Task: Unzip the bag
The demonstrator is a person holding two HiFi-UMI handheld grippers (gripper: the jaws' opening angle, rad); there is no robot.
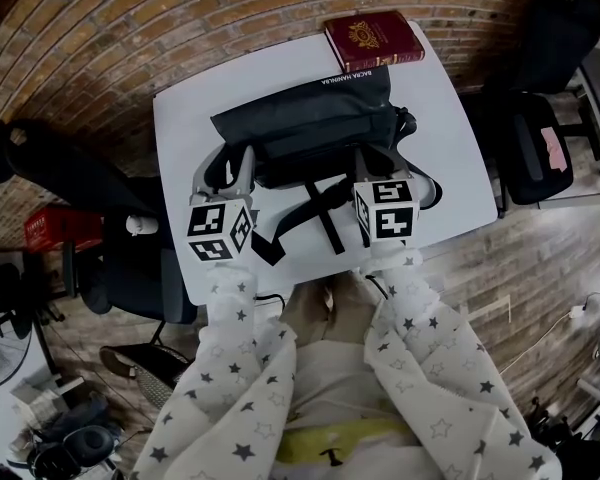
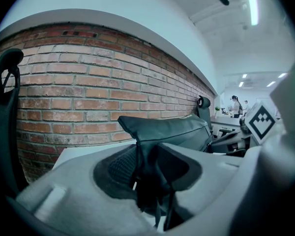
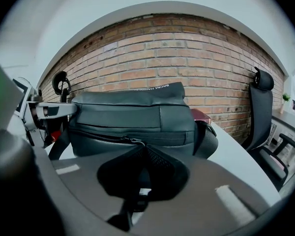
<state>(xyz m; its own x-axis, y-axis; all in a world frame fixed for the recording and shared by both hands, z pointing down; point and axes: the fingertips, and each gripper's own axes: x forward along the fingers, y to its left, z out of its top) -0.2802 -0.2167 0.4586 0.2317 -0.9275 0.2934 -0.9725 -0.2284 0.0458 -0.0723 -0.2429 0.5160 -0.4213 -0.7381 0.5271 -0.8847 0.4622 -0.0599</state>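
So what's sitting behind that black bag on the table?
A dark red book lies behind the bag, at the table's far edge by the brick wall. From the right gripper view the bag hides most of it.

The bag (image 1: 310, 118) is black, with white lettering along its top edge. The table (image 1: 180, 128) is white. At the upper right, the book (image 1: 373, 38) is dark red with a gold emblem. The left gripper (image 1: 235, 160) and right gripper (image 1: 368, 160) carry cubes patterned in black-and-white squares. The sleeves (image 1: 220, 388) are pale with dark stars. The brick wall (image 1: 130, 28) is red-brown.
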